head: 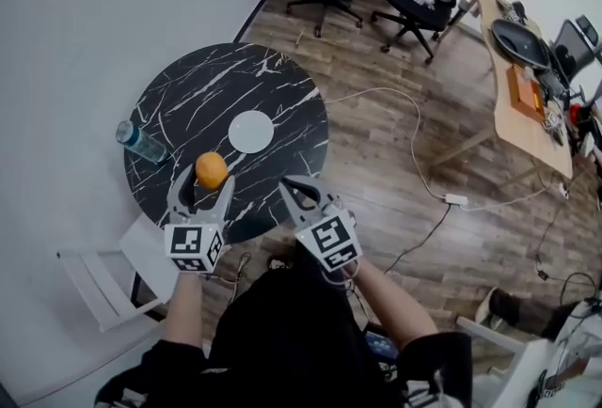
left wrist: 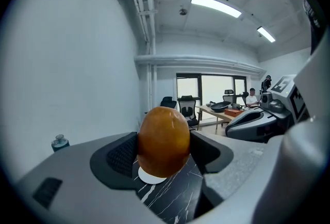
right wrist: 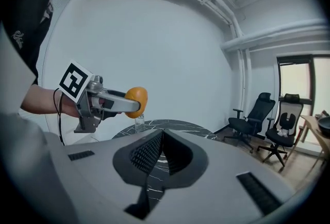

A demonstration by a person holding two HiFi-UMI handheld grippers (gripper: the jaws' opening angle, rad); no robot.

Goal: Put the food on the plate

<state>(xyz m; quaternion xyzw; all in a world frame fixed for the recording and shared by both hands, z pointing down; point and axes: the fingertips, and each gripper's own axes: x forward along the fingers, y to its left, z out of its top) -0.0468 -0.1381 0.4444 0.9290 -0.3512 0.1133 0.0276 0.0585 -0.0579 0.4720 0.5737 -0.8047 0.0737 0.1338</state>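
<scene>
- Gripping the orange fruit [head: 212,170] between both pads, my left gripper [head: 203,185] holds it in the air over the near edge of the round marble table [head: 282,86].
- My right gripper [head: 292,188] — jaws pressed together, nothing between them — hangs just beside it, on the right.
- Beyond the fruit, the white plate [head: 251,131] lies at the table's middle; a water bottle [head: 141,142] stands at its left edge.
</scene>
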